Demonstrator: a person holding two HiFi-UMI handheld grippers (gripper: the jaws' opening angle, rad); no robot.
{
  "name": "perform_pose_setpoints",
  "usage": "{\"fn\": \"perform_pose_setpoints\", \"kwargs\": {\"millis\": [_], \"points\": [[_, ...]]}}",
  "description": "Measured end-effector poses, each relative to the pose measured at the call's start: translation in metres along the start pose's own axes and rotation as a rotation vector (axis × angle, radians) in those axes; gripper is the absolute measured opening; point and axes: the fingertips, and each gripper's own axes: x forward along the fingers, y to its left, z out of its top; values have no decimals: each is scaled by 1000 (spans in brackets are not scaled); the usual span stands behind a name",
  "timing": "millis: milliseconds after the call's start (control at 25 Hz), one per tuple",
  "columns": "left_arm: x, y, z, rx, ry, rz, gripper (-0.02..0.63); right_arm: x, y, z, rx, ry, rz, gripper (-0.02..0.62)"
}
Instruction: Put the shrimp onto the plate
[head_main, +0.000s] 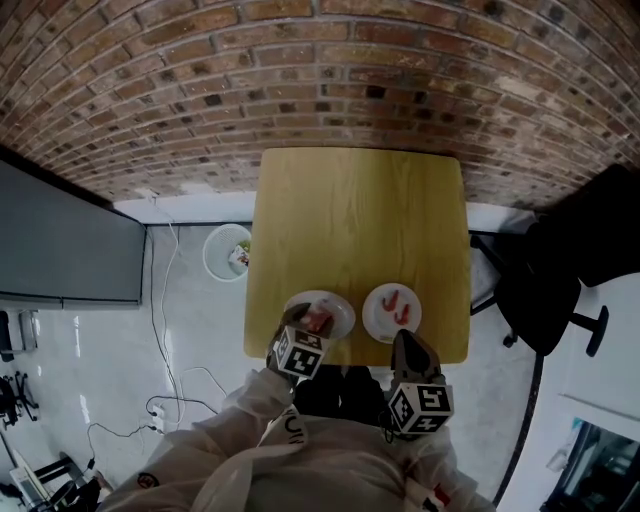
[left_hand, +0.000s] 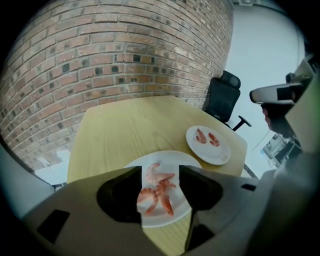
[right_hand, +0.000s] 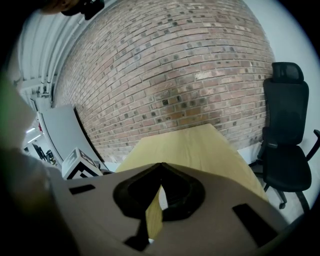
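My left tool (left_hand: 161, 174) hangs over the left plate (left_hand: 172, 157) with its jaws wide apart and nothing clamped. Through the gap I look down on the shrimp (left_hand: 156, 192), a small heap of three or so tangled in the middle of that plate. As far as I can see, neither pad touches them. The heap lies below and between the jaws, a little toward the left one.

The right plate (left_hand: 220, 152) sits just beside it on the table (head_main: 360, 210) and carries a pair (left_hand: 206, 137) of shrimp lying side by side. My right tool (right_hand: 160, 167) is closed on nothing and sits at the table's near edge, close to the right plate.

I judge the shrimp to be light, soft and probably slick, with thin tails that would slip or tear under a pinch. I'd take one across the thick curve of the body and close gently. Because the heap overlaps, a careless grip could drag a second shrimp up with the first, so I'd choose the top one. I cannot tell from here which plate is the goal.
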Motion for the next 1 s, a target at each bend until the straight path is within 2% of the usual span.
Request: {"fn": "perform_pose_setpoints", "kwargs": {"millis": [240, 1000], "points": [[15, -1, 2, -1, 28, -2, 233, 3, -11, -2, 5, 11, -7, 23], [41, 2, -7, 24, 115, 16, 233, 6, -31, -2, 29, 20, -37, 23]]}}
